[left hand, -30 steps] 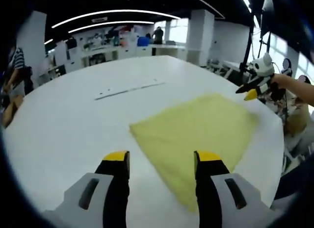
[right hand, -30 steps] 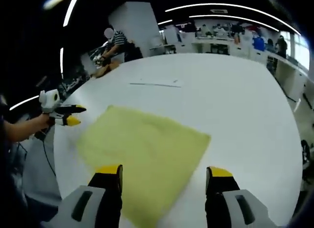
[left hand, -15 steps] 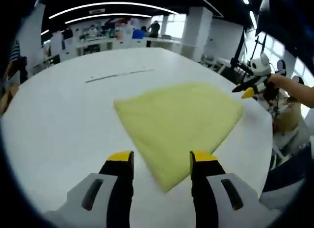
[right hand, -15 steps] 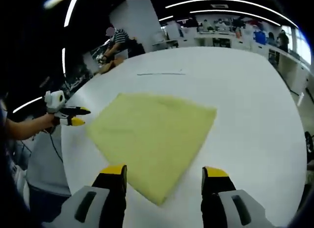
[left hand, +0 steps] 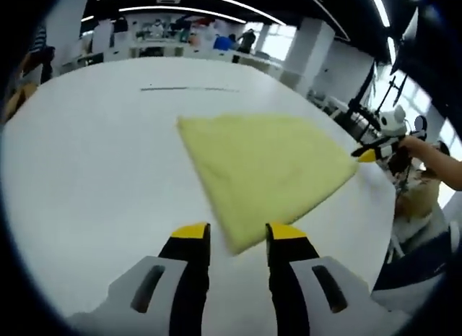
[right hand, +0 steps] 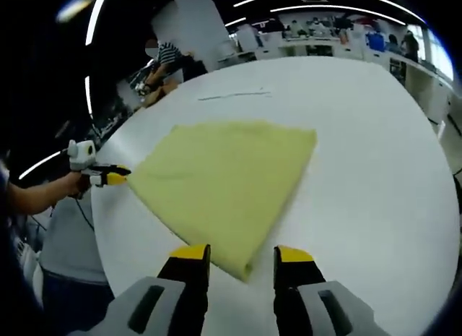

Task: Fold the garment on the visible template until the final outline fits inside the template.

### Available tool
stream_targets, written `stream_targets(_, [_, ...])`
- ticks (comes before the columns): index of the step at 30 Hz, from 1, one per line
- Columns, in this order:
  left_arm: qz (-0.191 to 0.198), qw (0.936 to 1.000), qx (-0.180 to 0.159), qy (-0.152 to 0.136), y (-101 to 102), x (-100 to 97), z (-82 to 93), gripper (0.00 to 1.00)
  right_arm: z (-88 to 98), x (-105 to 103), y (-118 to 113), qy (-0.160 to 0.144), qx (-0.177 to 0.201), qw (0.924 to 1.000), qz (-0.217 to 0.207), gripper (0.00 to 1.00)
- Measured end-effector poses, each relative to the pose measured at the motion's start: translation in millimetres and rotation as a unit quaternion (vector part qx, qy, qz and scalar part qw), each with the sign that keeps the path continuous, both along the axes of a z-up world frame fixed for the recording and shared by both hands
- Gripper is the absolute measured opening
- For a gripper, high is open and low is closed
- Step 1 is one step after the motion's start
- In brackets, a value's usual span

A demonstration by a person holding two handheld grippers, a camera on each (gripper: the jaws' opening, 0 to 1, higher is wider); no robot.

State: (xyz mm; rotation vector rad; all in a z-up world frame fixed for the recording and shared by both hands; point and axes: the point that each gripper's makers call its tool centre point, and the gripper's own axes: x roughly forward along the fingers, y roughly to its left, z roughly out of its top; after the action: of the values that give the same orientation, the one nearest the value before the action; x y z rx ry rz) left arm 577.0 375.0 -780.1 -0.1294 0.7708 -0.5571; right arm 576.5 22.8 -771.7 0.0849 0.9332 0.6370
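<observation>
Left gripper view: the left gripper rises from the bottom centre, its yellow-tipped jaws parted with a gap between them, empty; the near corner of the yellow garment lies in that gap, and whether the tips touch it cannot be told. The garment lies flat across the middle of the frame on the white table. At the right edge the right gripper is held by a hand, its tip at the garment's far corner; whether it is parted or closed cannot be told from here. A thin dark line marks the tabletop at upper centre.

Right gripper view: at the left edge the left gripper, held by a hand, points at the garment's left corner. The right gripper rises from the bottom centre, jaws apart and empty, the garment's near corner just above the gap. The thin line sits at upper centre on the table. A person in a striped top is at upper left, beyond the table edge.

Room: dark ceiling with curved light strips; desks and shelving along the far wall in both views.
</observation>
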Motion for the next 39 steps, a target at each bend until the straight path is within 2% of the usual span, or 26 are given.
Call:
stream_targets(2, [0.004,0.9999,-0.009,0.003,-1.1,-1.0,-1.7,0.25,-1.5,-1.7,-0.4,0.002,0.002,1.0000,-0.002,0.28])
stream_targets(3, [0.010,0.9997,-0.018,0.014,-1.5,-3.4,-4.5,0.23,-2.7,-2.9,-0.9,0.004,0.002,1.0000,-0.005,0.27])
stream_targets(4, [0.011,0.9996,-0.024,0.006,-1.9,-1.3,-2.7,0.22,-2.9,-4.1,-0.8,0.005,0.003,1.0000,-0.006,0.24])
stream_targets(6, [0.012,0.9994,-0.030,0.012,-3.8,-2.5,-2.7,0.20,-4.0,-5.3,-1.6,0.006,0.005,0.9999,-0.010,0.20])
stream_targets(17, [0.006,0.9997,-0.021,0.010,-3.3,-3.3,-1.7,0.01,-7.9,-10.5,-0.3,0.013,0.018,0.9995,-0.024,0.02])
stream_targets(27, [-0.004,0.9998,-0.017,0.007,-3.8,-9.8,0.9,0.00,-9.9,-17.2,-2.5,0.003,-0.003,0.9999,-0.012,0.00])
stream_targets(39, [-0.016,0.9999,-0.005,0.001,-0.3,-24.3,4.2,0.00,-8.2,-31.3,-0.5,0.001,-0.008,1.0000,-0.003,0.00])
